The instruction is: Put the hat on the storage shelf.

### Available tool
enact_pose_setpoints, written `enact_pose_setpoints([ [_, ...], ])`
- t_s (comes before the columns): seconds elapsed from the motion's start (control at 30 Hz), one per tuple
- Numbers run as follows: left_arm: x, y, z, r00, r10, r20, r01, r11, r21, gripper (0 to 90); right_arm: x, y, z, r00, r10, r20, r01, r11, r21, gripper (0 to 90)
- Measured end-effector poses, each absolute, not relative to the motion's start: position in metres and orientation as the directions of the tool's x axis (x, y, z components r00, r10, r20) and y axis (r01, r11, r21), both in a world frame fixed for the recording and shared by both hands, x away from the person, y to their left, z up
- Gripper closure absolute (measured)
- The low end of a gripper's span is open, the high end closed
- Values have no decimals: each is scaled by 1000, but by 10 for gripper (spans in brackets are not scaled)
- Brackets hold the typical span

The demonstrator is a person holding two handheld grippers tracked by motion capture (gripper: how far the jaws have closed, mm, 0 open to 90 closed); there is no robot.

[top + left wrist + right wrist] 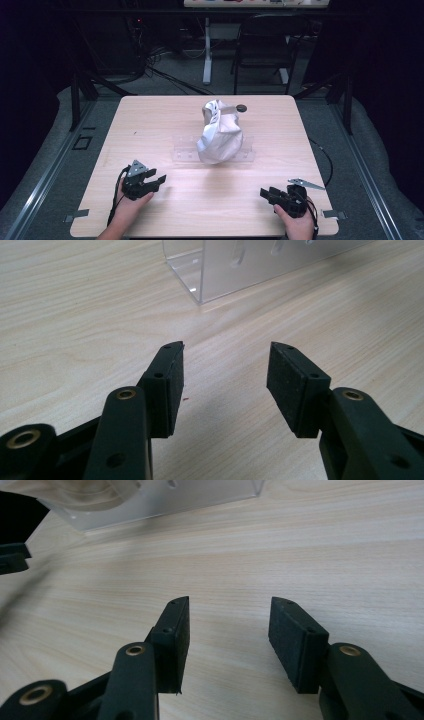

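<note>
Table (165,210): pale wood-grain top with rounded corners; it bears everything below.
Clear stand (182,150): a see-through plastic tray or box at the middle of the table, long side across it; its corner and wall also show in the left gripper view (220,275) and the right gripper view (150,505).
Bag (220,137): a crumpled white and light-grey bundle with a beige panel, standing upright on the clear stand, its top gathered and leaning toward the far edge; a small dark round thing lies just beyond it.
Writing: none readable on the bag or the stand.
Left gripper (155,181): near the table's front-left, well apart from the stand, jaws spread with bare wood between the pads.
Right gripper (265,192): near the table's front-right, well apart from the stand, jaws likewise spread and holding nothing.
</note>
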State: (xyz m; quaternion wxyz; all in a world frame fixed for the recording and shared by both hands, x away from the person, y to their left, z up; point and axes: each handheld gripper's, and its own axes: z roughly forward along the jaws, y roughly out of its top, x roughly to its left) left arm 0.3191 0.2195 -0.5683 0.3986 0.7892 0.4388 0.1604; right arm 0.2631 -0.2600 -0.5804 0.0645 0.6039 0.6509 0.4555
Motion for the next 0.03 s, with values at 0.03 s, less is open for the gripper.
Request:
enact_pose_setpoints([
  [0.03, 319, 219, -568, 564, 820, -97, 564, -297, 770, 492, 263, -261, -581, -247, 846, 473, 730, -158, 665, 517],
])
